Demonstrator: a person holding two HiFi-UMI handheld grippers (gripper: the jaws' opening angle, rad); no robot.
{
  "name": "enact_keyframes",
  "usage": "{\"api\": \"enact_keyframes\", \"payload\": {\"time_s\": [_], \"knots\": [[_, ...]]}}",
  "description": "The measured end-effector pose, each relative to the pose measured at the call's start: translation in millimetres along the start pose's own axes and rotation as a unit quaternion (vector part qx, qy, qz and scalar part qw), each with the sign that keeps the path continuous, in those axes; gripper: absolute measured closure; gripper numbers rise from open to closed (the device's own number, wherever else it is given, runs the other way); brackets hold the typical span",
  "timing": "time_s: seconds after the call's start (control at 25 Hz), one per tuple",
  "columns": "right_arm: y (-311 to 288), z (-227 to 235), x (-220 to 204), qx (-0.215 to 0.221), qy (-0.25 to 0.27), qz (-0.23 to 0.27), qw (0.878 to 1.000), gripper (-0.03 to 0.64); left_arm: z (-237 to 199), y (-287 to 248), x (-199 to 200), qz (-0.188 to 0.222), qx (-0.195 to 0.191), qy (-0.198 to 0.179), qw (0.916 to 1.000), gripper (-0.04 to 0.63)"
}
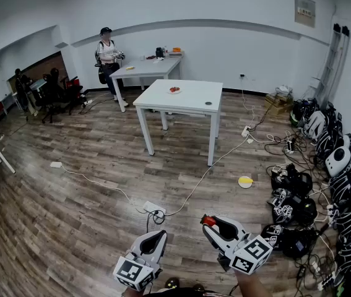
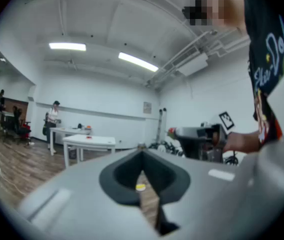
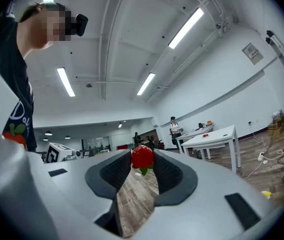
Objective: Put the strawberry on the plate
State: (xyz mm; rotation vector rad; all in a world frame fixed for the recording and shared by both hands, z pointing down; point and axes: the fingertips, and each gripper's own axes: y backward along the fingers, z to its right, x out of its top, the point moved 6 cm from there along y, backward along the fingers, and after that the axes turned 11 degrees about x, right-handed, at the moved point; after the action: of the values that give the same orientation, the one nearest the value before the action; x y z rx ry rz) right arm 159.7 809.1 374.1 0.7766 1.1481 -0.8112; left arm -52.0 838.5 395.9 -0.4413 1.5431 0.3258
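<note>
Lower right, my right gripper point(image 1: 211, 223) pinches the strawberry point(image 3: 143, 156); my left gripper point(image 2: 142, 155) is pressed together. Plate point(image 1: 174, 90) on the table point(image 1: 195, 99), upper centre.

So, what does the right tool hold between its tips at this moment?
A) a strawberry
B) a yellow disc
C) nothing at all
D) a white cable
A: in the right gripper view, a red strawberry with its green leaves sits pinched at the very tips of the right tool.
</note>
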Motion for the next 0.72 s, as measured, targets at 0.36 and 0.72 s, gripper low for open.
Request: {"api": "enact_keyframes", "payload": {"time_s": [0.36, 0.72], "knots": [[21, 27, 3, -0.013, 0.016, 0.014, 1.0, 0.468, 15, -19, -7, -0.012, 0.019, -0.008, 0.9997, 0.607], [-28, 100, 11, -0.014, 0.005, 0.0, 1.0, 0.468, -33, -106, -5, 0.007, 0.011, -0.004, 0.9999, 0.607]]}}
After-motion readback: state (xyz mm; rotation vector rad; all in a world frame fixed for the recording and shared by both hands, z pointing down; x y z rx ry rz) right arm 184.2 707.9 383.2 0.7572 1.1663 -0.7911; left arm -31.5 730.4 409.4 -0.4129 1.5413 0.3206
